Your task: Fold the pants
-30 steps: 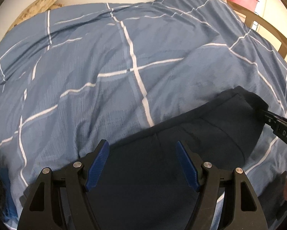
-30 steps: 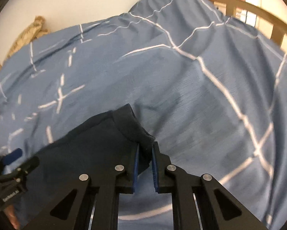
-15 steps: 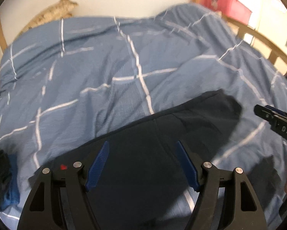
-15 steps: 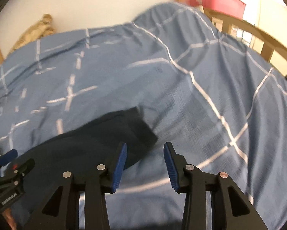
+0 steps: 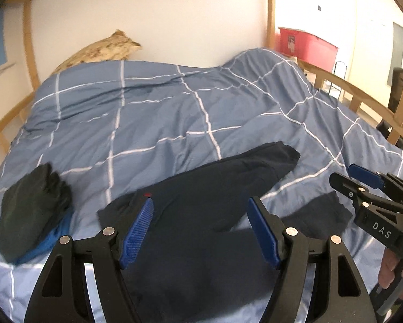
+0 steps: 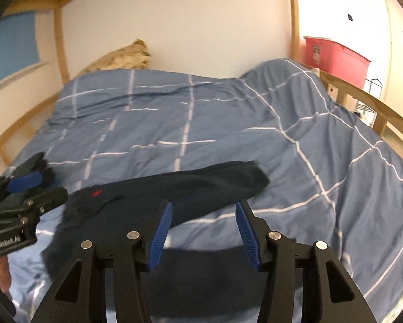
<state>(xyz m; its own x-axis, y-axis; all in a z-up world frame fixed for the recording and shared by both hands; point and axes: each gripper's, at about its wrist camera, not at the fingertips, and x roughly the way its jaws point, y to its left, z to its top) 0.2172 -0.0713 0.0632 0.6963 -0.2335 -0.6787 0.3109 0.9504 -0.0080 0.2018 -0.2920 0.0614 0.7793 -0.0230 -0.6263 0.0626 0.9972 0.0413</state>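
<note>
Blue checked duvet [image 5: 153,123] covers the bed, with my dark pants [image 5: 201,215] lying folded on it. My left claw [image 5: 200,231] hangs spread wide above them, gripping nothing; my right claw [image 6: 202,231] is opening, empty.

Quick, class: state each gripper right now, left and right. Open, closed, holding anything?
Left gripper: open, holding nothing; the navy pants lie on the bed beneath it.
Right gripper: jaws opening, nothing between them; pants released.
</note>
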